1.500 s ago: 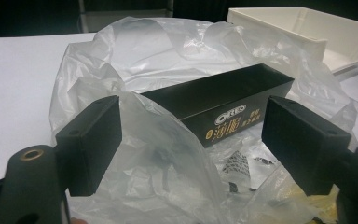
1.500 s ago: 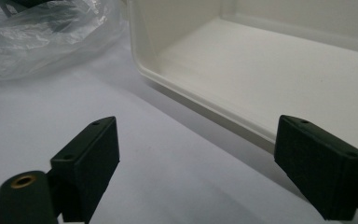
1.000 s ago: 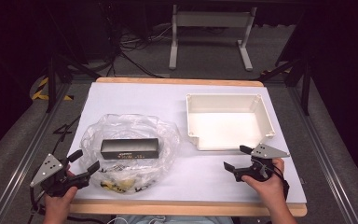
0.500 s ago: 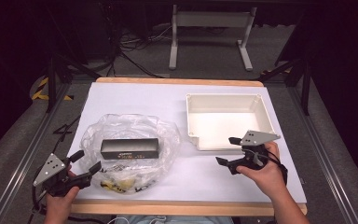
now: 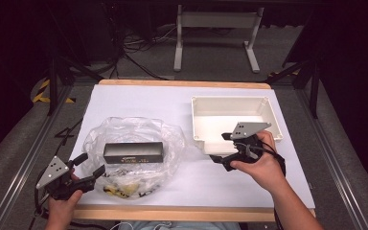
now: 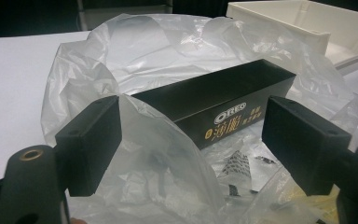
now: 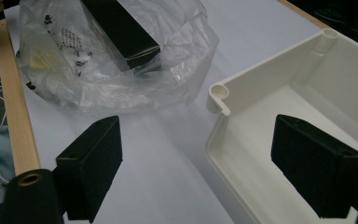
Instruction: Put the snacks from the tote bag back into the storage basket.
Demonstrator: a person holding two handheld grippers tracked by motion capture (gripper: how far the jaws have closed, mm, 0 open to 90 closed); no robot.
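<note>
A white-covered table (image 5: 139, 103) with a wooden front edge was seen from above. On its right half a cream plastic tray (image 5: 230, 117) was set, open side up. On the left half a crumpled clear plastic bag (image 5: 132, 158) was spread, and inside it a long black box (image 5: 133, 152) was laid flat, with small printed packets (image 5: 124, 188) lying in the bag nearer the front edge. In the left gripper view the box (image 6: 223, 105) was seen to bear Oreo lettering.

The right gripper (image 5: 223, 149) was held above the tray's near-left corner, nothing between its jaws; they had just been closing partway and were left parted, one over the paper, one over the tray (image 7: 307, 93). The left gripper (image 5: 88, 168) was held at the bag's near-left edge, jaws spread wide, with loose film (image 6: 158, 154) bulging between them but not pinched.
</note>
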